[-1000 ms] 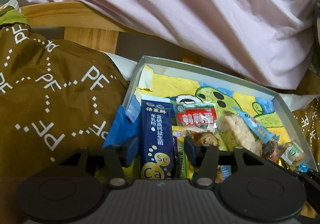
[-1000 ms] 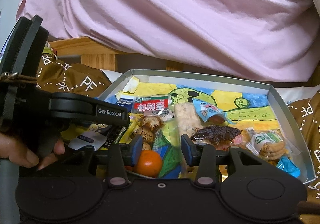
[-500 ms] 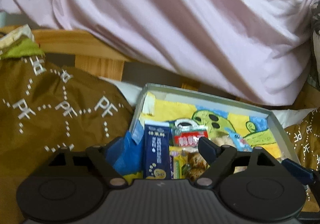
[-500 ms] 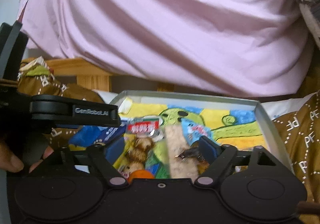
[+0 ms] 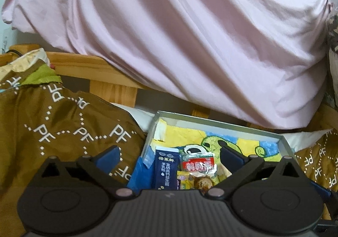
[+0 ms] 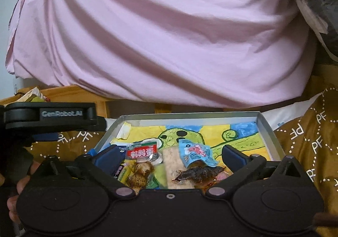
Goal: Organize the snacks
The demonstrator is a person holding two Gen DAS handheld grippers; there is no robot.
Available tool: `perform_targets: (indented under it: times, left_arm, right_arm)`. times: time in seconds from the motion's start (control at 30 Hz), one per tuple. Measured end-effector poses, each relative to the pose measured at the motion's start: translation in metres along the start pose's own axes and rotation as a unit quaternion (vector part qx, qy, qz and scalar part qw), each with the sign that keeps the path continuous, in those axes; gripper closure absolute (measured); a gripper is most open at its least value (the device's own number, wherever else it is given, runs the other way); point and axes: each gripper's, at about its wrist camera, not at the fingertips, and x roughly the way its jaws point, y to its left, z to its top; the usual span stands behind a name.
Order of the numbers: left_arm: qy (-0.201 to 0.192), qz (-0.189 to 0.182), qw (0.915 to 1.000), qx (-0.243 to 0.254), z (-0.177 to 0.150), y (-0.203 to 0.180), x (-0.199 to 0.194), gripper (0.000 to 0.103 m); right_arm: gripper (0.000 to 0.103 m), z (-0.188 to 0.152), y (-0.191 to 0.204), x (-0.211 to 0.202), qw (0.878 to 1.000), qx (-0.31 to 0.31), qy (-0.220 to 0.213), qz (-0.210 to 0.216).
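Lying in a grey tray (image 6: 268, 131), the snacks crowd its near half, while the far half, up to the far rim, shows only the yellow, green and blue cartoon lining, bare room for setting things down. The tray's left and right rims are hemmed by brown cloth printed "PF" (image 5: 63, 131), and beyond the far rim a wooden rail (image 5: 88, 67) and a big pink sheet (image 6: 158, 36) close the space off.

Counted from both views: one dark blue carton (image 5: 165, 170) near the left rim, one red-labelled packet (image 6: 142, 152), one pack of brown speckled eggs (image 6: 140, 172), one pale bar (image 6: 172, 162), one light blue packet (image 6: 195, 152) and one dark dried snack (image 6: 196, 173). Others nearer the cameras are hidden.

The left gripper (image 5: 170, 157) has just been spreading its jaws and they stand wide, nothing pinched, the carton showing between them. The right gripper (image 6: 171, 157) has likewise just been opening, jaws wide and empty above the snacks. The left gripper's body juts in over the tray's left corner in the right view.
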Motion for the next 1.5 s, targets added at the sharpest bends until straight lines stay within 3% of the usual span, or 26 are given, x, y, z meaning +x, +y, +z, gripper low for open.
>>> perform_targets:
  times: [0.7, 1.5]
  left_arm:
    - [-0.036, 0.062, 0.9972, -0.020, 0.003, 0.004, -0.056, 0.000]
    - [-0.057, 0.069, 0.9960, 0.002, -0.002, 0.000, -0.102, 0.000]
  right_arm:
    - [0.001, 0.020, -0.018, -0.040, 0.999, 0.034, -0.033, -0.005]
    - [0.001, 0.021, -0.025, -0.089, 0.998, 0.043, -0.036, -0.010]
